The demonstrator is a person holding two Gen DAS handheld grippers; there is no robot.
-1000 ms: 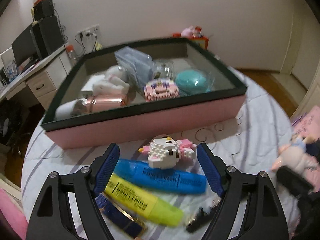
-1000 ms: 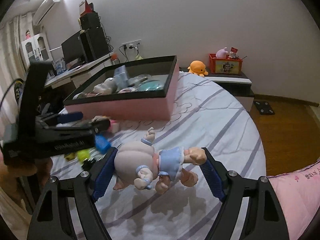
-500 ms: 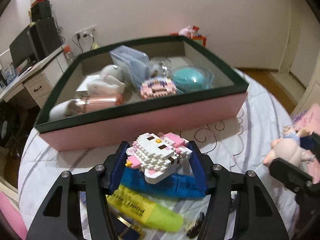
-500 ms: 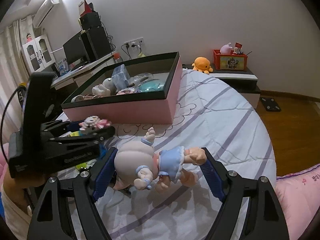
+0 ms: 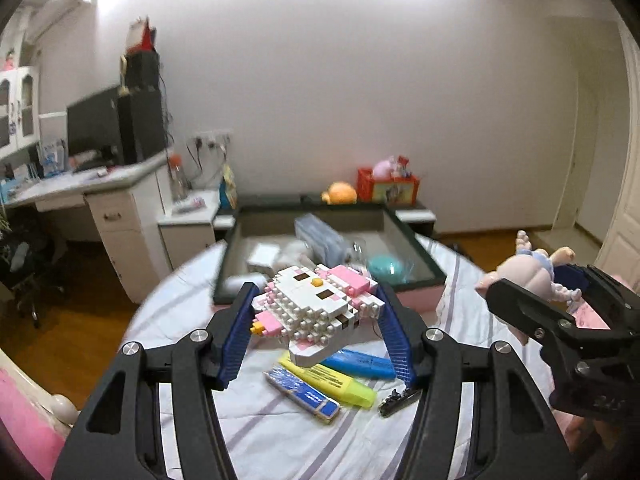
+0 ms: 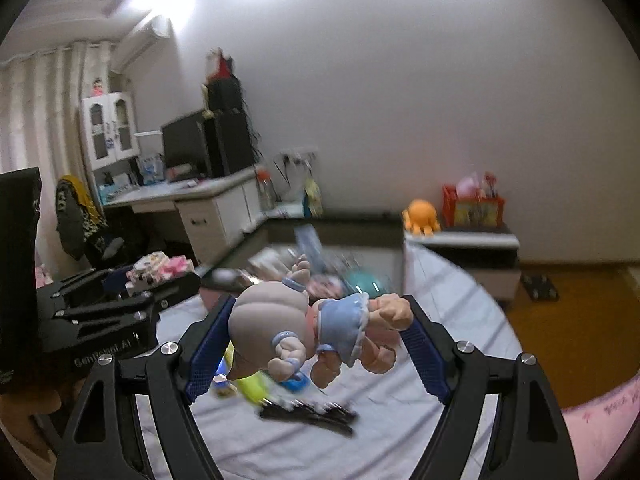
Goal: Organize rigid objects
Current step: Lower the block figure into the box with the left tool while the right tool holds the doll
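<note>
My left gripper (image 5: 316, 336) is shut on a white and pink brick-built cat figure (image 5: 316, 308) and holds it high above the bed. My right gripper (image 6: 316, 344) is shut on a pig doll in a blue skirt (image 6: 304, 328), also lifted; the doll shows at the right of the left wrist view (image 5: 524, 272). The pink box with a dark rim (image 5: 424, 258) lies ahead on the bed and holds several items. A blue highlighter (image 5: 360, 362), a yellow highlighter (image 5: 332, 380), a blue pen-like case (image 5: 304, 394) and a black clip (image 5: 400, 396) lie on the sheet below.
A striped bed sheet (image 5: 280, 440) covers the bed. A white desk with a monitor (image 5: 100, 184) stands at the left. A low shelf with an orange plush (image 6: 422, 214) and a red box (image 6: 472, 206) stands behind the pink box. Wooden floor (image 6: 568, 336) lies to the right.
Both grippers have risen well above the bed with their toys. The left gripper closed on the cat figure and lifted it off the sheet; the box now looks farther and lower.
</note>
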